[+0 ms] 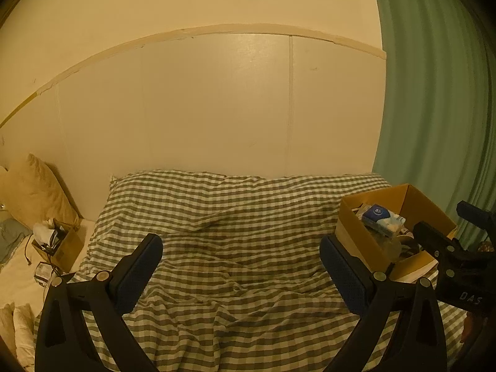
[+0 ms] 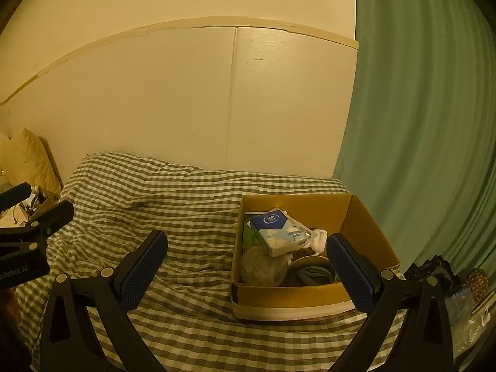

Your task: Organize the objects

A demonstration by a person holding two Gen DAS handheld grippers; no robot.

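Both tongs hang wide open and empty over the checked bed (image 1: pixel 235 248): the left tongs (image 1: pixel 241 271) at lower centre of their view, the right tongs (image 2: pixel 248 266) facing the cardboard box (image 2: pixel 297 297) at lower right, probably poised to pick. Its blue-and-white packet (image 2: pixel 279 229) lies on top, easiest to reach.

Matt cardboard box (image 2: pixel 365 220); wrinkled checked cloth cover (image 2: pixel 186 204); glossy plastic tissue pack (image 2: pixel 279 232).

A bed with a checked cover (image 2: pixel 173 204) bears an open cardboard box (image 2: pixel 365 226) near the green curtain (image 2: pixel 418 124).
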